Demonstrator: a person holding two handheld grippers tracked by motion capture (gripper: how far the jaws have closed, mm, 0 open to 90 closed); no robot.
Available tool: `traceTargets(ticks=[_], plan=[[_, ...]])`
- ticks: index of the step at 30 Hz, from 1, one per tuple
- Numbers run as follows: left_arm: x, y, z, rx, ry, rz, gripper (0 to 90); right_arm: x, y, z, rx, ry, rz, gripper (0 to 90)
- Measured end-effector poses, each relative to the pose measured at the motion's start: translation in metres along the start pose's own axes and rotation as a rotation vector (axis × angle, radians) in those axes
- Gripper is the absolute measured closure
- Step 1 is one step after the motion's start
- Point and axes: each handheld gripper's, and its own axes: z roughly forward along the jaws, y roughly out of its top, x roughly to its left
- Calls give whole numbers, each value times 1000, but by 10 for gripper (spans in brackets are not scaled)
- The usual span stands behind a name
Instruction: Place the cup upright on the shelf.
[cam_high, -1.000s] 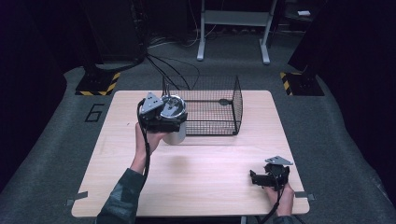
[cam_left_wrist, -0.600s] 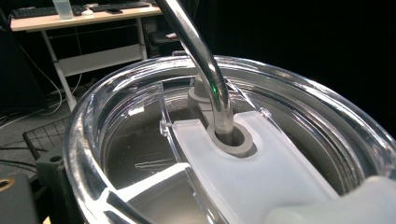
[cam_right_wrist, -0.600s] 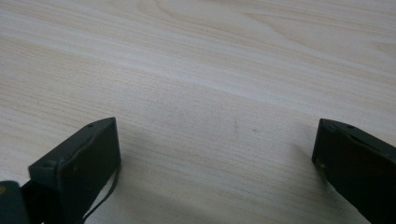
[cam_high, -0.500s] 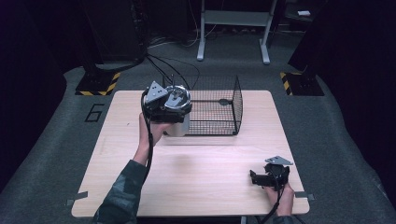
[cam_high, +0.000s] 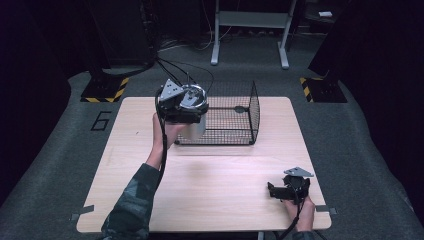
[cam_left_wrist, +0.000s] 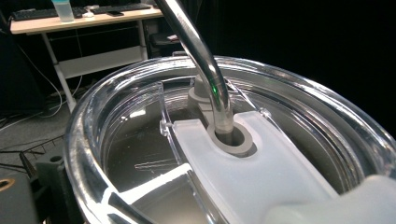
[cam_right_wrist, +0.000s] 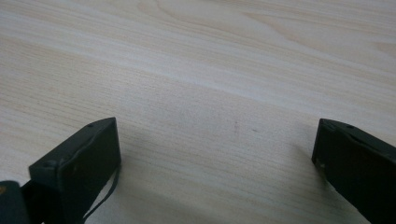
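A pale tumbler with a clear lid and a bent metal straw hangs above the table, at the left end of the black wire basket. My left gripper is shut on the tumbler near its top, so the lid sits right under its camera. My right gripper rests low on the table at the front right. Its jaws stand wide apart, and between them lies bare wood.
The basket stands at the table's back middle with its open side up. Beyond the table are a metal desk frame, a dark cabinet and yellow-black floor markers. Cables trail from the left gripper toward the back.
My left gripper has carried the tumbler rightward and a little farther back, up to the basket's left end. The right gripper has stayed where it was.
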Motion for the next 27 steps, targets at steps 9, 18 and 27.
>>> traceTargets(ticks=[9,18,27], plan=[[6,6,9,-1,2,1,24,0,0,0,-1,1,-1,8],[12,7,22,1,11,-8,24,0,0,0,-1,1,-1,8],[17,7,36,6,17,-11,24,0,0,0,-6,1,-2,9]])
